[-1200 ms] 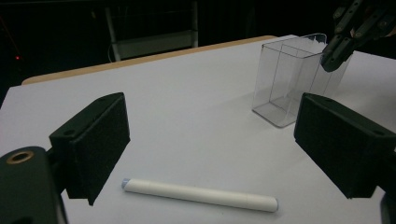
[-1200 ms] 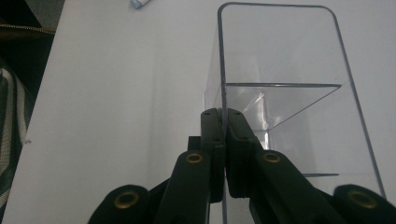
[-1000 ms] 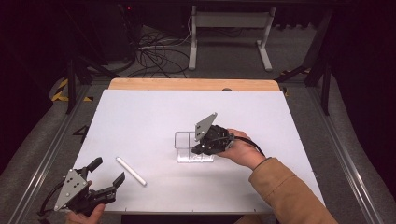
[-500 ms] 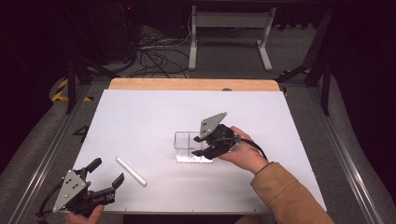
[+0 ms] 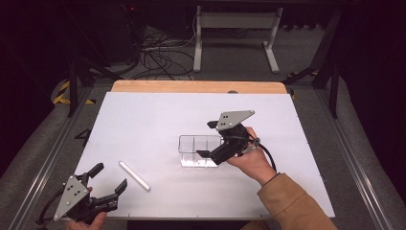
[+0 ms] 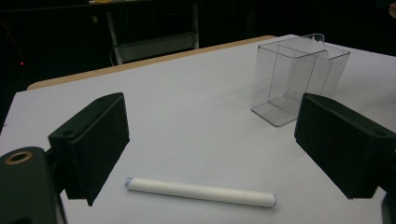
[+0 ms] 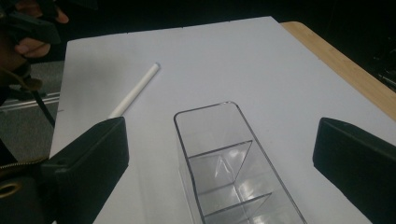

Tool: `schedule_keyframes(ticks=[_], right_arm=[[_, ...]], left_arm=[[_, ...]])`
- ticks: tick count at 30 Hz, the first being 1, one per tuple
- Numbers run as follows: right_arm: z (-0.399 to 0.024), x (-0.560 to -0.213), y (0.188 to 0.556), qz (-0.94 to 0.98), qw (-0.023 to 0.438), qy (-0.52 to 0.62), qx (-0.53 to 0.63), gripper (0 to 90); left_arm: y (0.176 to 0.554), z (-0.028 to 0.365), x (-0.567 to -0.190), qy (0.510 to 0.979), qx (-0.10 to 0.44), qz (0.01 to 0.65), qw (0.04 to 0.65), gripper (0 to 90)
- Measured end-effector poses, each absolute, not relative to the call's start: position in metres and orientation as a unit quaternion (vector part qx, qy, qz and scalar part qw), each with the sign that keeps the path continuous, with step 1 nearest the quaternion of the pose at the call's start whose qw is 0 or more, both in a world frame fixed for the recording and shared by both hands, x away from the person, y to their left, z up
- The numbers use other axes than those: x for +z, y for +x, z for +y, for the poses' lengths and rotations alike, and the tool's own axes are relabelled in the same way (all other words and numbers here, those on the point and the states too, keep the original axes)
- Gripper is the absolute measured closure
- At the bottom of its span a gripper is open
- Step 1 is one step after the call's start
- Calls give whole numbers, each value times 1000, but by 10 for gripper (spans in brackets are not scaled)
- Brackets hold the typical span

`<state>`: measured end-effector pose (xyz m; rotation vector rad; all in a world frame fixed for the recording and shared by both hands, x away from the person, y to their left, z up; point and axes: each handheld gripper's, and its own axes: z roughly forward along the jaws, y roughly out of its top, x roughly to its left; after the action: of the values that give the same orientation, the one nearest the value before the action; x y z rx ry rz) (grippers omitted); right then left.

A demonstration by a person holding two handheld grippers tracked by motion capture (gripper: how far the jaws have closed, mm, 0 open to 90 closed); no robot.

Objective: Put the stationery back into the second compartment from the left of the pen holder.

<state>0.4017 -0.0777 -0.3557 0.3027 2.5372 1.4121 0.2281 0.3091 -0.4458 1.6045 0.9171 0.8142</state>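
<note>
Worktop [image 5: 143, 124]: white sheet over a pale wooden board, wood edge [image 5: 191, 86] exposed along the far side. Floor [image 5: 364, 139] grey, carpet-like. Metal rails [image 5: 40, 163] run along the floor on both sides of the worktop. Beyond the far edge, a white metal frame [image 5: 234, 28] on two legs. Tangle of dark cables [image 5: 163, 57] on the floor left of it. Yellow-black hazard tape [image 5: 61, 92] at far left. Surroundings dark, walls not discernible.
</note>
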Motion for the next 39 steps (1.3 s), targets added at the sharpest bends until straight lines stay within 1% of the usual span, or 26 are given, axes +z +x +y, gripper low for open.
schedule_keyframes(ticks=[3, 7, 9, 18, 24, 26, 28, 30, 32, 33, 35, 38, 39], right_arm=[[-76, -354, 400, 858, 110, 116, 489, 0], [-73, -352, 397, 850, 115, 128, 498, 0], [-69, -351, 394, 847, 130, 140, 496, 0], [-56, -352, 385, 843, 146, 160, 491, 2], [-53, -347, 379, 844, 180, 158, 480, 85], [-52, -346, 378, 843, 184, 158, 480, 104], [-49, -346, 378, 849, 170, 161, 474, 114], [-46, -345, 377, 848, 172, 160, 474, 144], [-43, -345, 378, 849, 163, 162, 476, 165], [-42, -344, 378, 849, 157, 164, 477, 182], [-39, -343, 378, 854, 138, 165, 474, 253], [-34, -343, 381, 866, 98, 173, 459, 253], [-32, -343, 382, 868, 99, 176, 454, 254]], left_arm=[[228, 309, -446, 674, 342, 383, 531, 109], [228, 309, -446, 673, 343, 383, 532, 109], [228, 310, -446, 672, 343, 384, 532, 109], [227, 309, -445, 672, 344, 383, 532, 109], [227, 309, -445, 671, 345, 383, 533, 109], [227, 310, -446, 671, 345, 383, 533, 109], [226, 310, -445, 671, 345, 384, 532, 109], [226, 310, -445, 672, 345, 384, 531, 109], [226, 310, -445, 672, 345, 384, 531, 109], [225, 310, -445, 672, 345, 385, 531, 109], [225, 310, -445, 671, 347, 385, 531, 109], [224, 311, -446, 670, 347, 386, 530, 109], [223, 311, -446, 670, 347, 387, 530, 109]])
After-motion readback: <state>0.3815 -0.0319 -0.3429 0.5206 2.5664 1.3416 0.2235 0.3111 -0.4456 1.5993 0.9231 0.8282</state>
